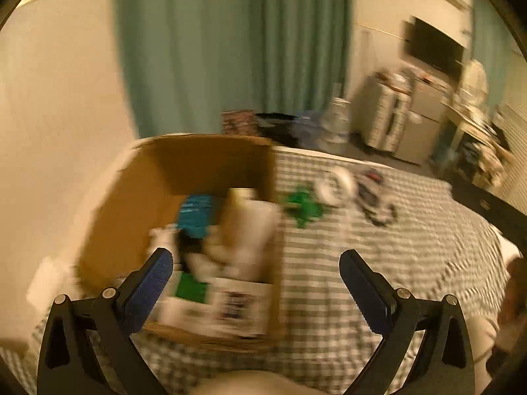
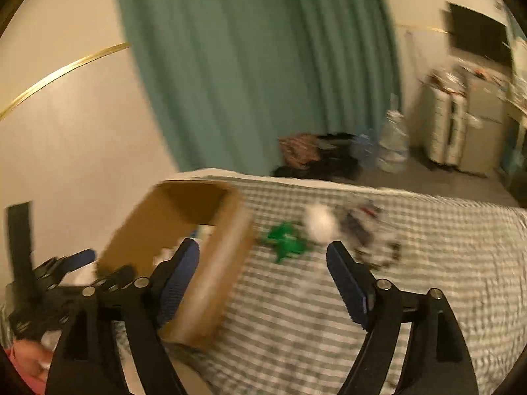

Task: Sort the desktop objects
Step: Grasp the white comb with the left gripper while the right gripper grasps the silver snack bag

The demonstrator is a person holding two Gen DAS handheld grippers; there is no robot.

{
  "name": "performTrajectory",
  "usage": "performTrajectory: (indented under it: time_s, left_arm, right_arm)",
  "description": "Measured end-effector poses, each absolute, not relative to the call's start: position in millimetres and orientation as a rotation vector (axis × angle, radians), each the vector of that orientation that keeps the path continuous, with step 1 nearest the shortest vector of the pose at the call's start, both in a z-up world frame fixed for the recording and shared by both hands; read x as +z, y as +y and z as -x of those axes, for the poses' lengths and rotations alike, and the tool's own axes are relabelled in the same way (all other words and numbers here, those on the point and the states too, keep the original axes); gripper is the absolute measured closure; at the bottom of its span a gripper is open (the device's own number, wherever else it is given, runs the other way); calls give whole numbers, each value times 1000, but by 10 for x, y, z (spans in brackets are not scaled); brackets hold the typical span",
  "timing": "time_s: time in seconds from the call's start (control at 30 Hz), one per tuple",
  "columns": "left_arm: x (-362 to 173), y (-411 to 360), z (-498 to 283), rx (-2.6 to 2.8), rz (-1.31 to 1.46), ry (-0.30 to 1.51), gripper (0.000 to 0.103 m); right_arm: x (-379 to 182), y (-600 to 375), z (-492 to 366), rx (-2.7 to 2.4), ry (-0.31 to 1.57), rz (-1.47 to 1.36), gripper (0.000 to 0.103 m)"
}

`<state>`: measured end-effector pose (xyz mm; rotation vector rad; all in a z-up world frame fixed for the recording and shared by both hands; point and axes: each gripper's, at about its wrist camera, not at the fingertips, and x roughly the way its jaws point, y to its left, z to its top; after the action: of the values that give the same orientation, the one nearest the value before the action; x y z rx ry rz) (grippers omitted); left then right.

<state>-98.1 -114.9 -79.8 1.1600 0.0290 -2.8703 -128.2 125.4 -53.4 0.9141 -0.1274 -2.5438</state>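
Observation:
A brown cardboard box (image 1: 138, 197) sits on a green-checked cloth; it holds a blue packet (image 1: 196, 214), white boxes and a green-labelled box (image 1: 192, 289). My left gripper (image 1: 255, 263) is open and empty, just in front of the box's near right corner. To the right of the box lie a green item (image 1: 301, 205), a white round item (image 1: 334, 186) and a dark tangled item (image 1: 375, 197). In the right wrist view my right gripper (image 2: 263, 253) is open and empty, with the box (image 2: 210, 279) by its left finger and the green item (image 2: 285, 240) ahead. Both views are blurred.
The left gripper's body (image 2: 49, 279) shows at the far left of the right wrist view. A teal curtain (image 1: 230, 49) hangs behind. Bags and a water jug (image 2: 392, 144) stand on the floor beyond the cloth, with cabinets (image 1: 405, 118) at the back right.

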Motion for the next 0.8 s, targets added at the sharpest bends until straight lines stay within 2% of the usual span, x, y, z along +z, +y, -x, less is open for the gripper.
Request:
performTrajectory:
  time_s: [0.27,0.47,0.63,0.8]
  left_arm:
    - [-1163,-344,1317,-2941,-1302,-8,0]
    - [-1673,30,1926,-2854,-1513,-39,0]
    - [-2144,229,2450,-2834,-1491,-90,0]
    - [-2571,237,2848,-2816,-1513,-86,0]
  right_arm:
    - [-815,1929,1384,-2686,-89,-944,22]
    - [-1202,2082,1592,-2668,-19,-987,20]
    - [-1461,2184,1939,-2636,-77,-1005,20]
    - [-1610,2079,2386,-2592,-5,-1025,20]
